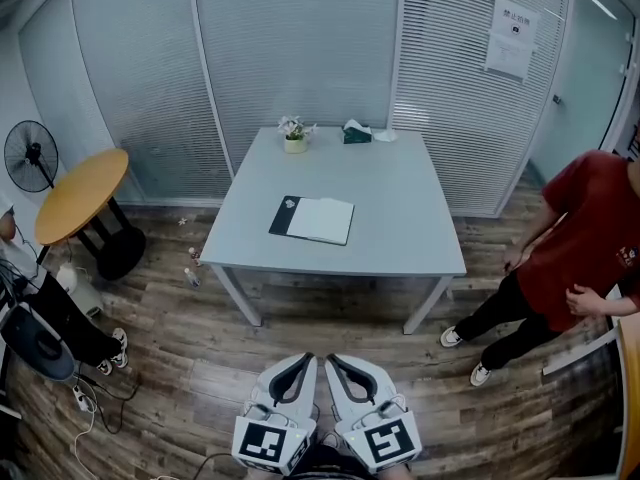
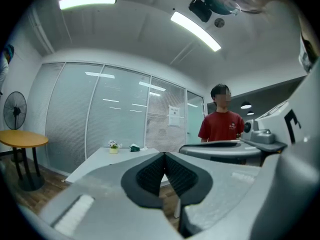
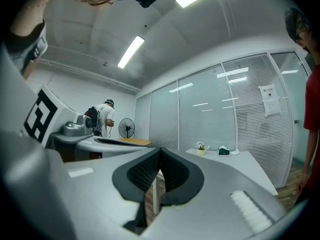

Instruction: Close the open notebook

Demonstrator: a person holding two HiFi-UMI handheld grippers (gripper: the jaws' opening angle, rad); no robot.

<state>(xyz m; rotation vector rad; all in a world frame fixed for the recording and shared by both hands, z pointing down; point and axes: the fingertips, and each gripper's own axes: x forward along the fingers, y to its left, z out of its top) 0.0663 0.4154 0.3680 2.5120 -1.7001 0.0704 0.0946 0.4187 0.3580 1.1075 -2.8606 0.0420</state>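
Note:
The notebook (image 1: 311, 219) lies open on the grey table (image 1: 400, 198), a dark cover flap at its left and a white page facing up. Both grippers are held side by side low in the head view, well short of the table and pointing toward it. My left gripper (image 1: 300, 361) is shut with nothing between its pads, which meet at the tip (image 2: 164, 156). My right gripper (image 1: 336, 361) is likewise shut and empty, tips touching (image 3: 160, 151). The notebook itself does not show in either gripper view; only the table's far end does.
A small flower pot (image 1: 294, 135) and a green tissue box (image 1: 356, 133) stand at the table's far edge. A person in a red shirt (image 1: 580, 258) stands at the right. A round wooden table (image 1: 80, 193), a fan (image 1: 30, 155) and another person (image 1: 40, 313) are at the left.

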